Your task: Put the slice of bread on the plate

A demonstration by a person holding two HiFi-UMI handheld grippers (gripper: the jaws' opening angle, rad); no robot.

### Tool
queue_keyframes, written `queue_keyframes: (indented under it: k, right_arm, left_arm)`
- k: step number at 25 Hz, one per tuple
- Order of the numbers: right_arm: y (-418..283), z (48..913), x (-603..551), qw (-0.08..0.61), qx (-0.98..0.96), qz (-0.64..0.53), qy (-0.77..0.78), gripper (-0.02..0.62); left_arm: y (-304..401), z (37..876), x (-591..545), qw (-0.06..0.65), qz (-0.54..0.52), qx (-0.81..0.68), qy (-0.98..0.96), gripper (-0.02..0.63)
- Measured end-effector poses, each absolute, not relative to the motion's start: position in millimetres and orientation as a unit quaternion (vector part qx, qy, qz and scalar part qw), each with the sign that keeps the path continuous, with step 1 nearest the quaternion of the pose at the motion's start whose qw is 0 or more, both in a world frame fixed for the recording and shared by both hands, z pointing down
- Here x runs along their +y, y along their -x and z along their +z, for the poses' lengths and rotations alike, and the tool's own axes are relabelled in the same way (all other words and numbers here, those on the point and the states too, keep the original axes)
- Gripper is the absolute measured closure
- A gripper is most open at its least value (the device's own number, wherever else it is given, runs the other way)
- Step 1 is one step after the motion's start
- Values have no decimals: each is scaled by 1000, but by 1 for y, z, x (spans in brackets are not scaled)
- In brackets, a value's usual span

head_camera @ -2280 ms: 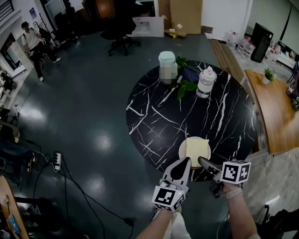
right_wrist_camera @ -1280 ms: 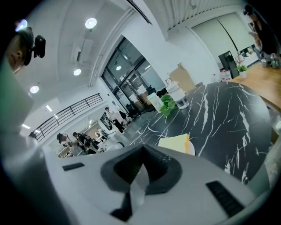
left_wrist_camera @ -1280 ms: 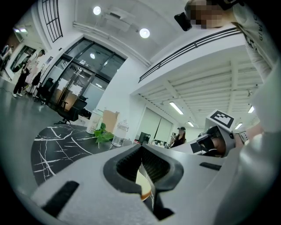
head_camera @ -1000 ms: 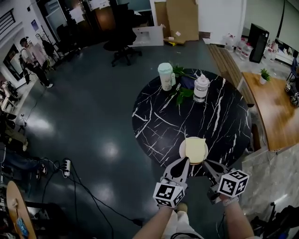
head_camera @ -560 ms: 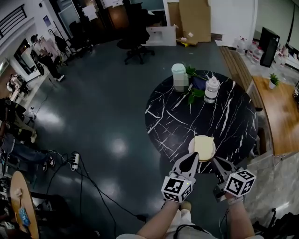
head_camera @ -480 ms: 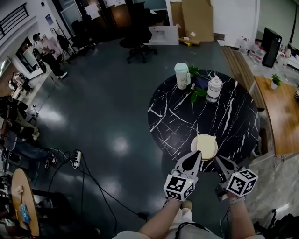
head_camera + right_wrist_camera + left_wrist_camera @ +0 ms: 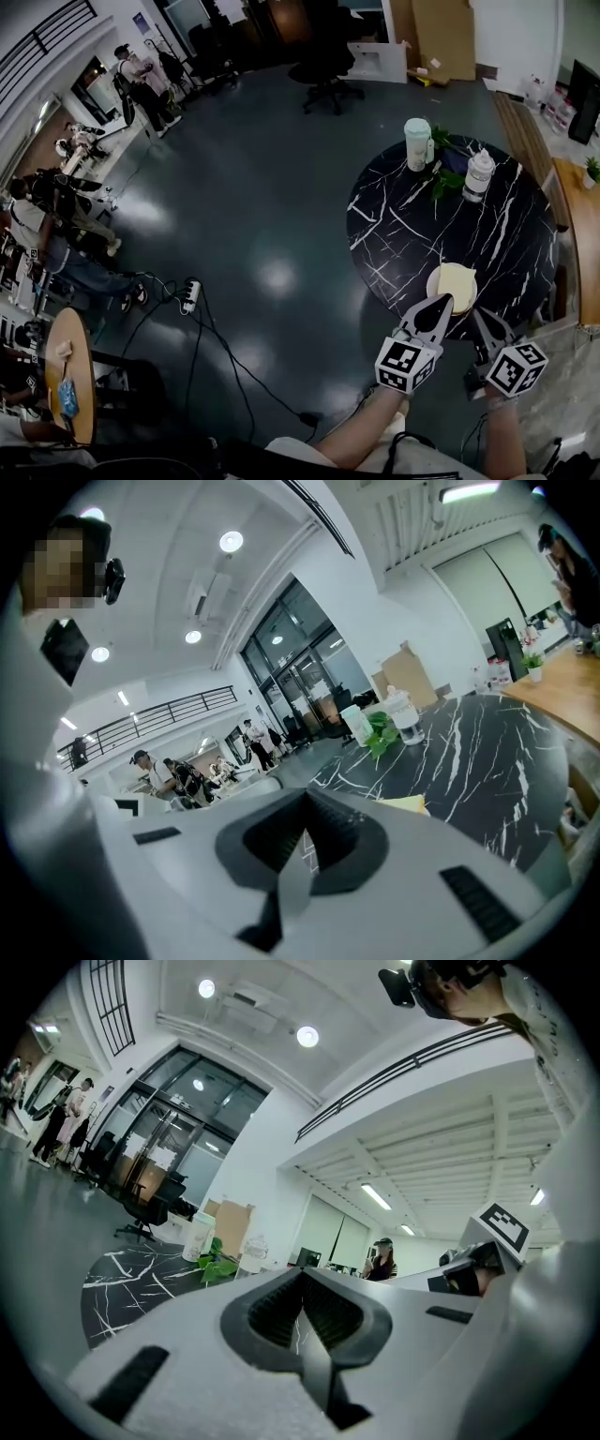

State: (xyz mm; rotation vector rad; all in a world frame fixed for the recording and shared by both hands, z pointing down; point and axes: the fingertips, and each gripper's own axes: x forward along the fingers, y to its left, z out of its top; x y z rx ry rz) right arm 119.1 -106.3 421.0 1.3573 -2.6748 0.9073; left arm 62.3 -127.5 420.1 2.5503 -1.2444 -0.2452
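Your left gripper [image 7: 439, 302] and right gripper [image 7: 482, 319] both have their jaws pressed together on nothing, at the near rim of the round table [image 7: 403, 234]. The slice of bread [image 7: 456, 277] lies on the plate [image 7: 430, 282] just inside that edge. Open floor [image 7: 262, 206] spreads to your left.

- Table [image 7: 412, 234]: black, white marble veining.
- Slice of bread [image 7: 457, 278]: pale yellow.
- Plate [image 7: 431, 281]: white.
- Left gripper [image 7: 441, 300] and right gripper [image 7: 478, 315]: light grey, black jaw pads, white cubes with black square markers.
- Cup [image 7: 416, 143]: pale mint green.
- Leaves [image 7: 441, 181]: green.
- Floor [image 7: 262, 206]: dark blue-grey.
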Motion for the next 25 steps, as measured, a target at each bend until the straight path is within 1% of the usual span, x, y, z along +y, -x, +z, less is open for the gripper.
queue_keyframes:
  k: [25]
  right_arm:
    - [-112,423,-96,19,-854,274,-442,586]
  left_arm:
    - [-53,420,-121,148,-87,-431,-886,600]
